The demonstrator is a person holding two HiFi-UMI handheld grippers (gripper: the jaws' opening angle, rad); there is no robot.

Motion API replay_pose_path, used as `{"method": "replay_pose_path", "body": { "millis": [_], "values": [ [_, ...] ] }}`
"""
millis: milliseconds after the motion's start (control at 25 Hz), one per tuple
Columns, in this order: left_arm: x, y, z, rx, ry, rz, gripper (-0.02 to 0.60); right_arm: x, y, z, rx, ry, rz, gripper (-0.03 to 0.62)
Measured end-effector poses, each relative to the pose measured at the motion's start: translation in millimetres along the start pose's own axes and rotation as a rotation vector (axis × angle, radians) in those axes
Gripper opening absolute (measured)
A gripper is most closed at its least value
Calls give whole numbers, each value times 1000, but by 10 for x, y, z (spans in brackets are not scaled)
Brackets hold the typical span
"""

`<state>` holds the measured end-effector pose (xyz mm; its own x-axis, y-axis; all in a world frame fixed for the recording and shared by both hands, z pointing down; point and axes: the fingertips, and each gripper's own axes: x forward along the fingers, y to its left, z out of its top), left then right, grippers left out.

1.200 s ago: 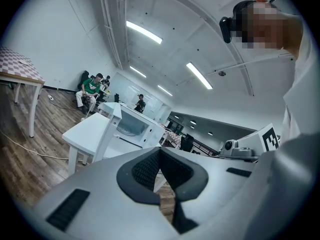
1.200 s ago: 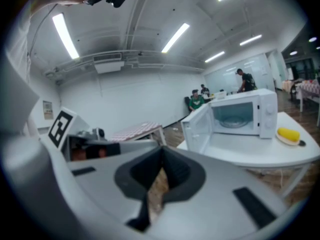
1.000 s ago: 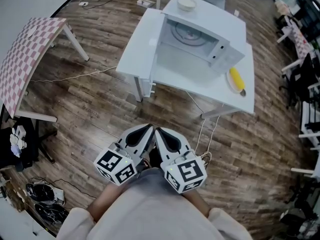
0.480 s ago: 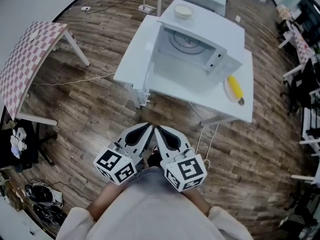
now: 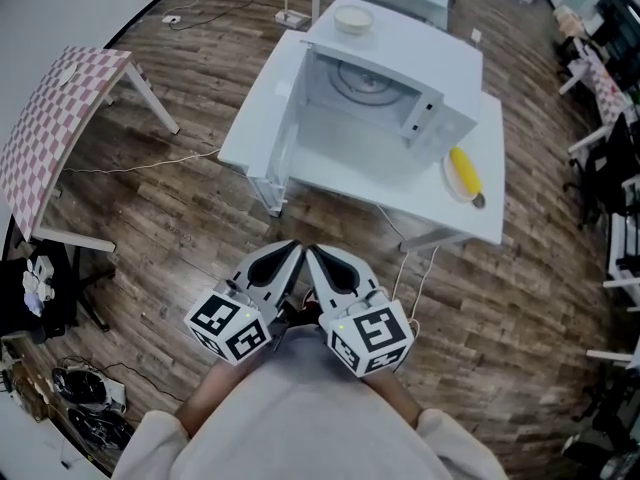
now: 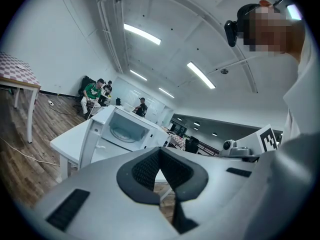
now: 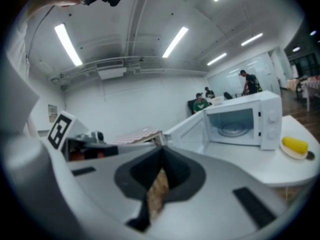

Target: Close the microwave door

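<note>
Edging closer to microwave (image 5: 385, 88), door (image 5: 262, 108) swung wide, untouched; left gripper (image 5: 285, 260) and right gripper (image 5: 322, 263) both pressed together, holding nothing.

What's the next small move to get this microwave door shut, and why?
Probably step closer and bring the left gripper to the outer face of the door: it stands wide open, while that gripper and the right gripper, jaws together, hang by the body, short of the table.
</note>
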<state>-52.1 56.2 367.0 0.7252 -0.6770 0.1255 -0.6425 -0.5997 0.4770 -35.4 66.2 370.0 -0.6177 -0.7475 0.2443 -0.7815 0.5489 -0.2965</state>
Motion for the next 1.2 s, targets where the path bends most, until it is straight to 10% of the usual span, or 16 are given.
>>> {"method": "replay_pose_path", "body": {
  "millis": [1200],
  "values": [
    [-96,828,549,41,-21,167,14,586,-137,318,15,-15,90,23]
  ]
}}
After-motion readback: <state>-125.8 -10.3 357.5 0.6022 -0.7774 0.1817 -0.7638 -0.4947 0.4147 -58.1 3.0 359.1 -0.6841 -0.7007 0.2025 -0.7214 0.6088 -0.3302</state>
